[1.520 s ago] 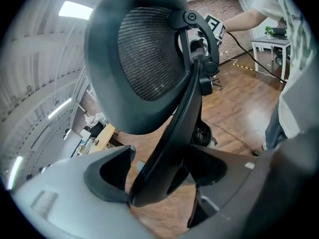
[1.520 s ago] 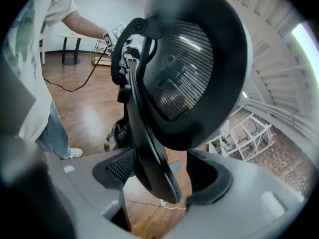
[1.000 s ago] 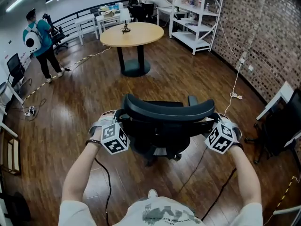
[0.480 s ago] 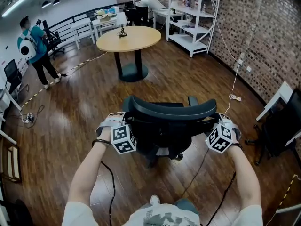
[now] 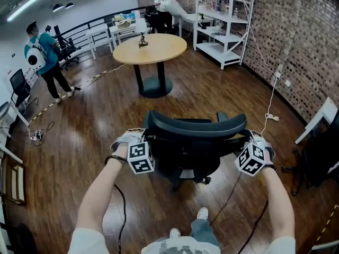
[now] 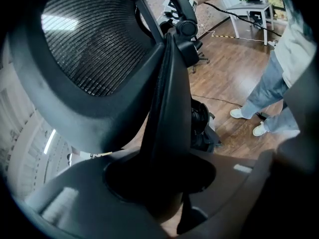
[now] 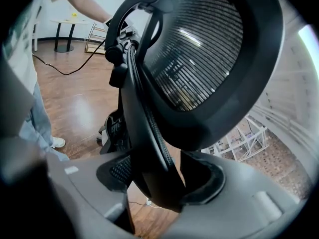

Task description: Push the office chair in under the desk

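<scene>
Just this side of the round wooden counter (image 5: 151,49), well apart from it on the plank floor (image 5: 95,120), the office chair (image 5: 193,142) stands with its backrest turned to the person. And there's the left gripper (image 5: 146,137) on the backrest edge that lies left of the counter: its fingers (image 6: 75,198) have just been closing and now clamp the dark frame bar. The right gripper (image 5: 244,137) is on the opposite edge, its fingers (image 7: 239,203) clamped on the mesh backrest's rim.
</scene>
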`<state>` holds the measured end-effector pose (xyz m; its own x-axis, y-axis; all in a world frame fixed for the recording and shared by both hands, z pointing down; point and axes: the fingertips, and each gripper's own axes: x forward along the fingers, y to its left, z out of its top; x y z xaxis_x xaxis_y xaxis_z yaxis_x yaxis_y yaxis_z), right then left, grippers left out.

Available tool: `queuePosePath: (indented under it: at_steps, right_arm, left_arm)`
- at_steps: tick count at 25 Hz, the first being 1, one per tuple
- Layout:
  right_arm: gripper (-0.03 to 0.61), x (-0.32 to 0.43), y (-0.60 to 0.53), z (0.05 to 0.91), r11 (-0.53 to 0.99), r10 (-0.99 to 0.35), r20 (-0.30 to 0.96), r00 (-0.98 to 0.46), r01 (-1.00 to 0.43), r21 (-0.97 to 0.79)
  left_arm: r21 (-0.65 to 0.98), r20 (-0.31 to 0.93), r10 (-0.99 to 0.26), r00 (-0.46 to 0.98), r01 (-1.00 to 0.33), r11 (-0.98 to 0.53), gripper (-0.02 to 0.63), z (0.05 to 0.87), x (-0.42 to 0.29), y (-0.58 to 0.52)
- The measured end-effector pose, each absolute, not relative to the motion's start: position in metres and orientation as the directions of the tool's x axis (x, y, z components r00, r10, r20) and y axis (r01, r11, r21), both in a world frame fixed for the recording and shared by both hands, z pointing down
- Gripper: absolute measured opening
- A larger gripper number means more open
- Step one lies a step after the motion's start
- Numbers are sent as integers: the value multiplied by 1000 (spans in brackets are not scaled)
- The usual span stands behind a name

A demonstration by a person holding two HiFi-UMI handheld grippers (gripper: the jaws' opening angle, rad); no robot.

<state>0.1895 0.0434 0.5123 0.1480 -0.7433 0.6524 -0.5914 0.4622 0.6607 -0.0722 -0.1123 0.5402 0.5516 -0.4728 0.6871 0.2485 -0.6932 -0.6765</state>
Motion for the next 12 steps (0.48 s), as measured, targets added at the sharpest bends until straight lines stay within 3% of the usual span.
queuePosePath:
  at_steps: [12]
  right_arm:
    - [256,252,-16,508,507,-758,646,97,-537,675]
  left_arm:
    - [-666,697,-493,520,215,-714,149,539,-19,-154]
